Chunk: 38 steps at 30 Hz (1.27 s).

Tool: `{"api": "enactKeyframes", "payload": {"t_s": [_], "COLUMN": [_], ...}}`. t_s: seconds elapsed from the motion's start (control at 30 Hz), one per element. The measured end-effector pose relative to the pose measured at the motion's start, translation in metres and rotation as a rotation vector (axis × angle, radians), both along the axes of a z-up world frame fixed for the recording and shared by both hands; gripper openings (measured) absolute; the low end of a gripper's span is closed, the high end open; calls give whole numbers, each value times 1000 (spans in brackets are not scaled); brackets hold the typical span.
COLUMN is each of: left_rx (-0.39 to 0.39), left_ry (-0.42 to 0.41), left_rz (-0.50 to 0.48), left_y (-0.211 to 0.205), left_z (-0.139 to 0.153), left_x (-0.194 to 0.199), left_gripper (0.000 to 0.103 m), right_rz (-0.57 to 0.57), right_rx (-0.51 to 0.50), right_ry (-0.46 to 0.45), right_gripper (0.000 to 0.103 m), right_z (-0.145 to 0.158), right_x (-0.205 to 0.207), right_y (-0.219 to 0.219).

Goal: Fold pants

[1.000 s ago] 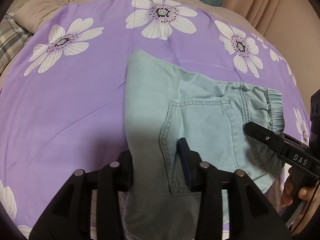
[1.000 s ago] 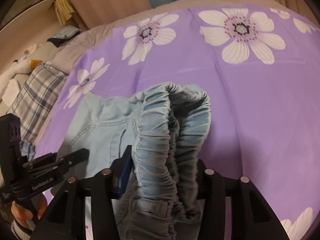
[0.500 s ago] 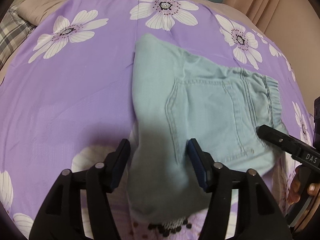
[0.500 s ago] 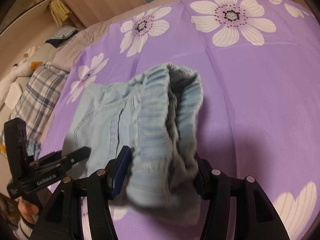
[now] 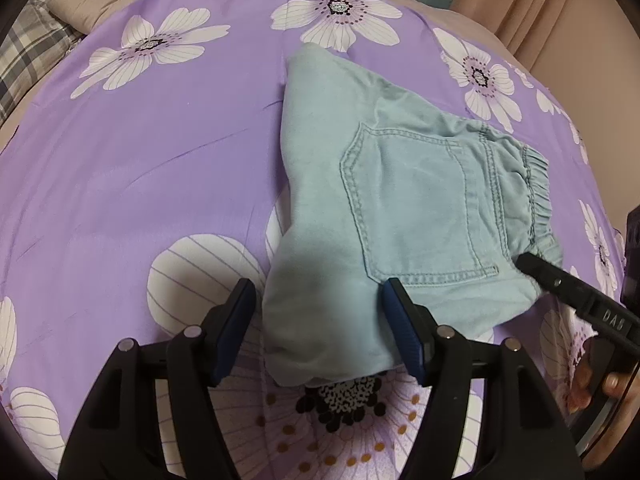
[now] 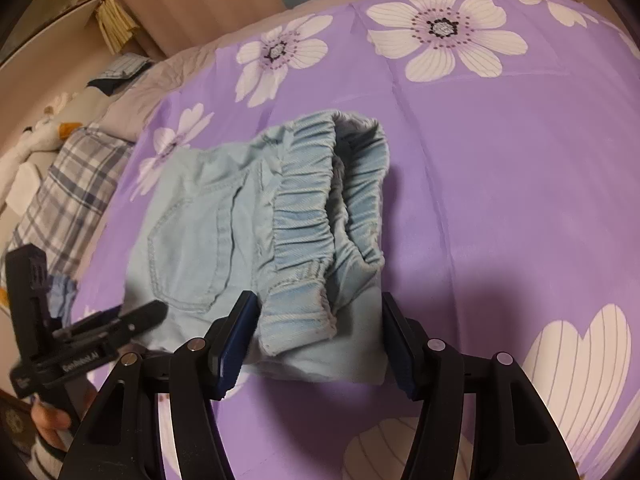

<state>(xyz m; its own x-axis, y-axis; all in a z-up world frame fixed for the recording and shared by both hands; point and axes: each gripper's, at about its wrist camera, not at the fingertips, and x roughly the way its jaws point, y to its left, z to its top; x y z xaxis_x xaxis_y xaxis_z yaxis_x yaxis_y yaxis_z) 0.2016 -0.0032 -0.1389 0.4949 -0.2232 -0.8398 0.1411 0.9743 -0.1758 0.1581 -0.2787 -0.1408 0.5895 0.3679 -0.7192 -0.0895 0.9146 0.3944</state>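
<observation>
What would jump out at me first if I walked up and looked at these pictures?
The folded pale blue pants lie in the middle of a bright purple bedspread printed with big white flowers. The left claw straddles their folded end and the right claw their gathered waistband; both are opening, with cloth between the pads but not pinched.
</observation>
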Motion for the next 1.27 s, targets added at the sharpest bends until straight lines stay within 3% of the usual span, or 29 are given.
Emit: {"api": "enactKeyframes", "payload": {"t_s": [0.17,0.23,0.3,0.37,0.7,0.9,1.27], "left_rx": [11,10,23,19,38,58,118], "left_ry": [4,-3,-20,-32,-83,-99,-141], "left_rz": [10,7,11,13,52,67,74], "left_y": [-2,-3,-4,-4,-3,-3,-9], "left_z": [10,17,27,37,85,105,123], "left_x": [-8,-18,-26,-36,-85,-111,-145], "left_gripper": [65,69,80,83,102,102,103], "right_rz": [-18,-35,-49,-55,-6,21,53], "right_rx": [-19,-28,-32,-20,-71,-134,-158], "right_ry": [7,-2,-10,-16,-96,-175,-205], "right_gripper": [60,60,60,61,101,102,102], "right_z": [2,12,17,24,66,88,98], "right_x": [-4,-13,-23,-34,-84,-107,-138], "right_y": [3,2,1,-1,13,25,41]}}
